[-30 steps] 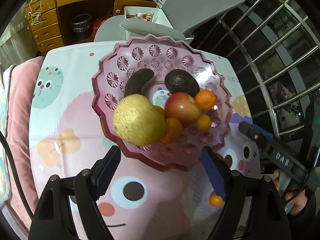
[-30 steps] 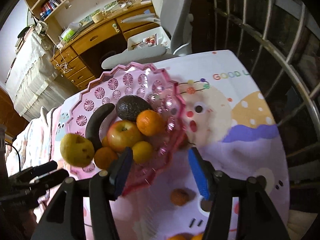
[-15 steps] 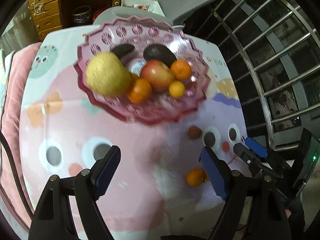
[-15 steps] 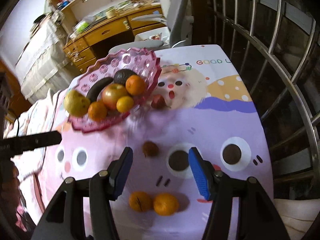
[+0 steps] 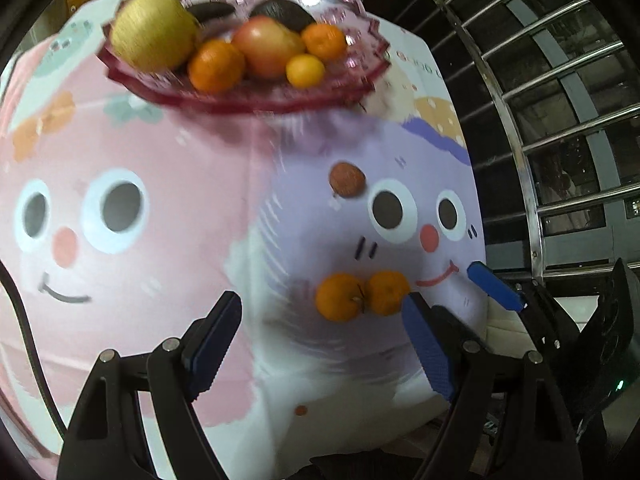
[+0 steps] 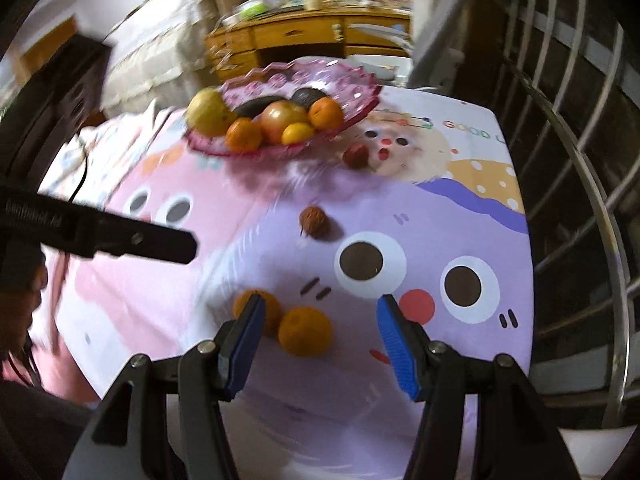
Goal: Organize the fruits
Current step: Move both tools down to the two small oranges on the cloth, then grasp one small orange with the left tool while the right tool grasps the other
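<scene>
Both grippers have drawn back from the pink fruit plate (image 5: 256, 96) since a second ago, so it now sits at the far end of the table instead of right under the fingers. The left gripper (image 5: 320, 344) has its jaws spread wide and holds nothing; it hangs above the cartoon-printed tablecloth (image 5: 132, 280) near the table's front edge. The right gripper (image 6: 320, 336) is likewise wide open and empty, its blue pads (image 6: 394, 344) set to either side of one loose mandarin (image 6: 305, 331) without touching it. A second mandarin (image 6: 267, 308) lies touching the first, partly hidden behind the right gripper's left pad.

Seen from the left wrist, the same pair of mandarins (image 5: 362, 296) rests side by side just ahead of that gripper's right pad, and the right gripper's blue fingertips (image 5: 494, 286) show at the table's right edge.

Farther out, a small brown fruit (image 6: 314, 222) (what kind I cannot tell) lies on the purple part of the cloth, well apart from the mandarins. A small reddish fruit (image 6: 356, 156) sits just beside the plate's near rim. On the plate are a yellow pear (image 6: 208, 112), an apple (image 6: 282, 122), three orange citrus fruits (image 6: 244, 135), an avocado (image 6: 307, 97) and another dark fruit (image 6: 256, 106). Behind the table stands a wooden desk (image 6: 304, 38), blurred.
</scene>
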Demonstrator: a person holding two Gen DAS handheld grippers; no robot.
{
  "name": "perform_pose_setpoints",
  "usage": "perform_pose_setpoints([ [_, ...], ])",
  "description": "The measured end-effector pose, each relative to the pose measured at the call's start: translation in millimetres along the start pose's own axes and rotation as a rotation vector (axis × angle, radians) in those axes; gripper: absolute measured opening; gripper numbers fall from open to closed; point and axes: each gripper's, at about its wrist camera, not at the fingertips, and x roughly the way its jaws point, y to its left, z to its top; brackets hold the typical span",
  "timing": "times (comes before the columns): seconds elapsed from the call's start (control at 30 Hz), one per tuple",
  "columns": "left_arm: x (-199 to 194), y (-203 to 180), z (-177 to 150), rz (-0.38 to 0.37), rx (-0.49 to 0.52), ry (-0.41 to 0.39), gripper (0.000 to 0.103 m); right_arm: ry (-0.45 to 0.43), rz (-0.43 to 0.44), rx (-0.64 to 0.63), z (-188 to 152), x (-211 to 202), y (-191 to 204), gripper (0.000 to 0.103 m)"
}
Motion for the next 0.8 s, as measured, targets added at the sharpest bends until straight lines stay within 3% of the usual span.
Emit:
perform_pose_setpoints([
  [0.3, 43.7, -7.0, -11.3, -0.047, -0.039, 0.059, 0.069, 0.033, 0.033, -0.112, -24.9, 22.0, 5.6, 0.058],
  [0.5, 60.8, -5.1, -10.5, -0.066, -0.065, 0.083, 0.051, 0.037, 0.071, -0.148, -27.0, 38.6, 9.6, 0.057],
  [0.8, 72.4, -4.5, -2.4, -0.091, -0.084, 0.101, 0.043, 0.059, 0.101, -0.158, -24.7, 52.8, 6.3, 0.042],
])
